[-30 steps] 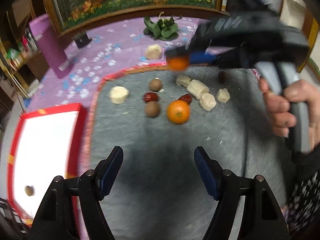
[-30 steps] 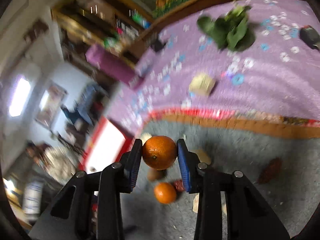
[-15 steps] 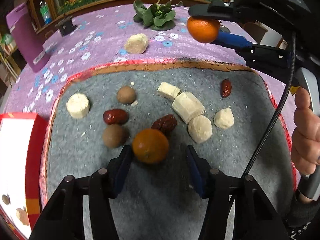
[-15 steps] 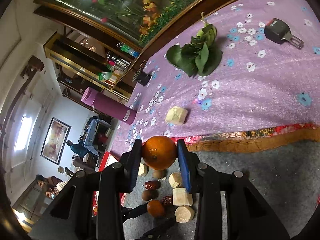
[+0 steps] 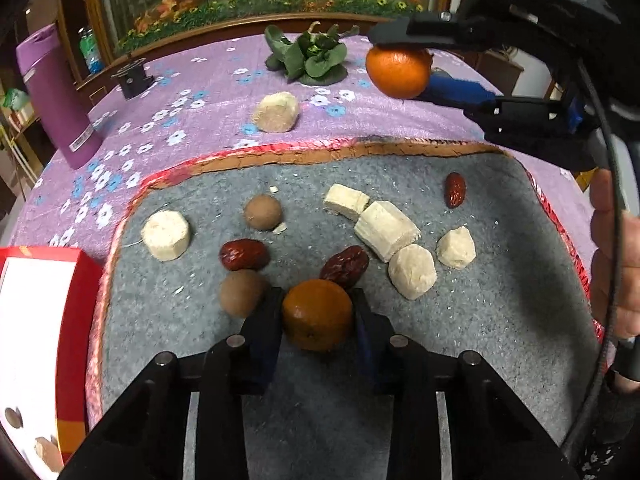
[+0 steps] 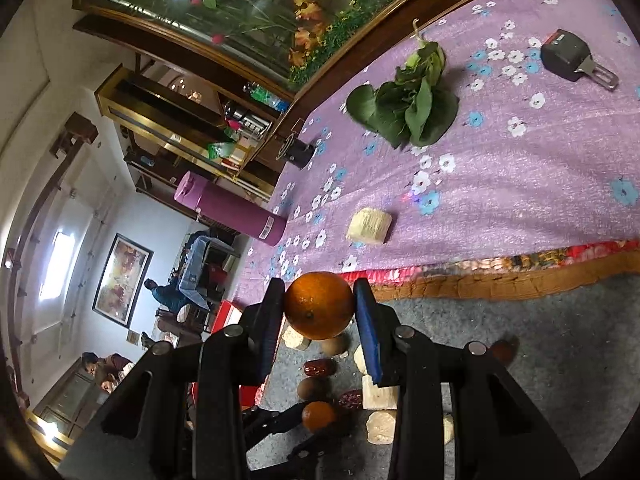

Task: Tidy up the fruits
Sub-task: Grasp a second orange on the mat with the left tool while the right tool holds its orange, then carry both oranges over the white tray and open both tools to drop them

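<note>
Left wrist view: the bench (image 5: pixel 192 92), spread with a purple flowered cloth, is seen to carry a grey mat (image 5: pixel 500 320) on which the fruit is scattered, with a red-rimmed white tray (image 5: pixel 80 320) just beside the mat's left edge. The right claw (image 5: pixel 400 60) is held high over the mat's far edge, closed on one orange (image 5: pixel 398 72), as it was a second ago. The real change lies with the left claw (image 5: pixel 316 316): half a second ago its jaws stood open with the second orange (image 5: pixel 317 314) at their tips, and now that orange is seated between the pads and looks gripped on both flanks, though it rests on the mat and has not been lifted. A brown round fruit (image 5: pixel 240 298) lies just beside the left jaw and a red date (image 5: pixel 345 266) touches the orange's far side. Both oranges are thus judged to be secured, so that a lift and a carry toward the tray may be expected next. From the right wrist view, the held orange (image 6: pixel 319 306) is confirmed clamped between the right claw's pads (image 6: pixel 368 332), above the mat.
</note>
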`<action>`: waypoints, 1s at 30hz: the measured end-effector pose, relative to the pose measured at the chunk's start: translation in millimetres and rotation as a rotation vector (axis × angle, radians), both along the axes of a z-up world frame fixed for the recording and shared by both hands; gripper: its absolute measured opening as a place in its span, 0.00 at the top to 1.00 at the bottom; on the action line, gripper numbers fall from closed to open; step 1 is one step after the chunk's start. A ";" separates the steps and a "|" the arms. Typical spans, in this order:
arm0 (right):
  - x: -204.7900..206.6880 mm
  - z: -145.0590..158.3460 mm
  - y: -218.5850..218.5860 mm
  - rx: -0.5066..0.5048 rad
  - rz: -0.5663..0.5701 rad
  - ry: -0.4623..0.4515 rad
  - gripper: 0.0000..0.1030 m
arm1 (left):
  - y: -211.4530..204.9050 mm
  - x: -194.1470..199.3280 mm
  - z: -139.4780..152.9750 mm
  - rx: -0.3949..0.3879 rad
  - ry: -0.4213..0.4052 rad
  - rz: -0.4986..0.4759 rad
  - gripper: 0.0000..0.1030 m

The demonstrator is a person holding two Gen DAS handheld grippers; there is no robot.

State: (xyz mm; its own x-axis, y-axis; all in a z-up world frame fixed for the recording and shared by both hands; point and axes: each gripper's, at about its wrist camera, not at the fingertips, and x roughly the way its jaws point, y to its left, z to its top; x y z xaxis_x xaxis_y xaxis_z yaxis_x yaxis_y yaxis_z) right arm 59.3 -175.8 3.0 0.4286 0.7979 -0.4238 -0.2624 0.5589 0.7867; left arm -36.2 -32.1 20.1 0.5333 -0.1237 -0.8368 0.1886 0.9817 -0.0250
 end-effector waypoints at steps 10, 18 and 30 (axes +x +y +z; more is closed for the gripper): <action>-35.3 16.6 74.0 0.002 0.199 -0.093 0.64 | 91.7 -66.3 56.0 0.088 -0.133 0.186 0.69; -105.1 22.9 227.5 -0.115 0.408 -0.146 0.64 | 201.6 -104.1 61.3 0.242 -0.138 0.418 0.69; -140.9 -14.6 332.3 -0.422 0.419 -0.141 0.63 | 265.6 -118.9 26.1 0.248 -0.101 0.535 0.67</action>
State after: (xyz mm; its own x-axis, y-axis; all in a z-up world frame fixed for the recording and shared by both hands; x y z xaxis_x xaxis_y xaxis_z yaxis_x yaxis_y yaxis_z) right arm -81.6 156.6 -11.7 0.1900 0.6862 -0.7022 -0.6131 0.6415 0.4611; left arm -155.1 233.6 46.2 0.5460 0.3765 -0.7484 -0.3443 0.9152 0.2092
